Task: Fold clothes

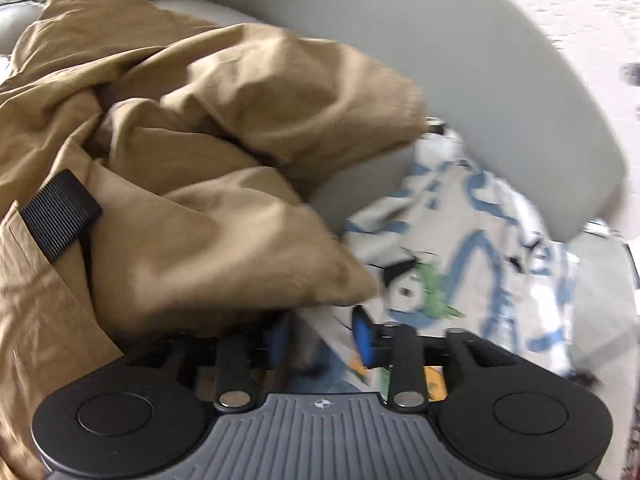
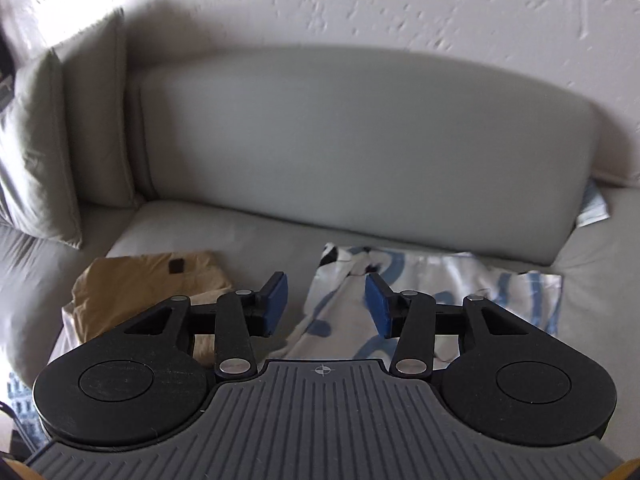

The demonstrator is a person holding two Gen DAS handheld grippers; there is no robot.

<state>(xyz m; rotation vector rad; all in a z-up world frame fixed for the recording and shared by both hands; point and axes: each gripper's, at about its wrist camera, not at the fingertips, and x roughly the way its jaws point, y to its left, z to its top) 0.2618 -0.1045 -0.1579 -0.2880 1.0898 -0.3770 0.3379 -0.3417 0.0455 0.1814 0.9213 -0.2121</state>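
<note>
Left wrist view: left gripper close over a tan garment, thin matte woven cloth, heavily crumpled into soft rounded folds, with a black ribbed strap tab on its near edge. Jaws spread apart, blue pads facing; the left finger is partly buried under a fold of the tan cloth, nothing seen pinched between them. The garment lies on the seat of a grey sofa, smooth-skinned with a rounded back cushion. Beside it and partly beneath its edge, a white cloth with blue brush-like print; picture is motion-blurred here. Right wrist view: right gripper held above the sofa seat, jaws wide apart, empty. Tan garment bunched at left, strap tab showing; printed cloth spread flatter at right, the two apart. Square grey pillow upright at far left. Rough white plaster wall behind.
</note>
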